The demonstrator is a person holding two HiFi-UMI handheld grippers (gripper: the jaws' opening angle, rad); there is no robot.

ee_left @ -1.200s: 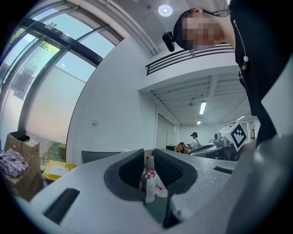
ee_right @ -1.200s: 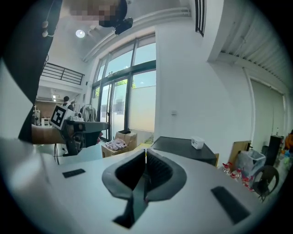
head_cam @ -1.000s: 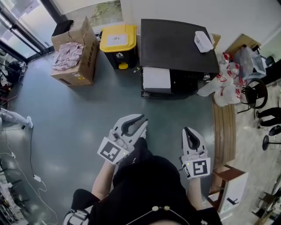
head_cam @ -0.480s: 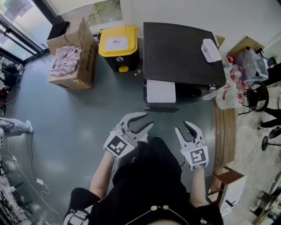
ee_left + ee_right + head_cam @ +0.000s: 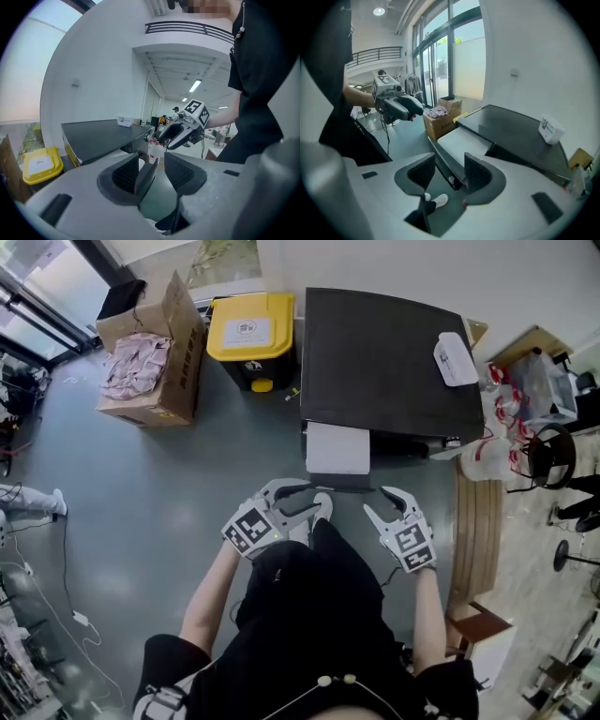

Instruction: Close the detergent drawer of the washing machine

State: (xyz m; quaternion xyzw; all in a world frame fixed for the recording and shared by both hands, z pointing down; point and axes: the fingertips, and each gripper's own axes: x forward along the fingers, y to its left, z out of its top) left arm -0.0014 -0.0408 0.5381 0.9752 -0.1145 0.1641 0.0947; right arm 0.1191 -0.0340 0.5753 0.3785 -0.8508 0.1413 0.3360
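Head view puts the boxy washer [image 5: 394, 362], smooth and dark on top, at the far side. Its drawer [image 5: 337, 448], a flat pale rectangular tray with a thin dark front panel, is pulled out toward the person. Left gripper [image 5: 311, 498] and right gripper [image 5: 378, 502], matte grey with ribbed black pads, sit near that front. Both sets of jaws have just been opening and are released, the panel edge untouched in each gap.
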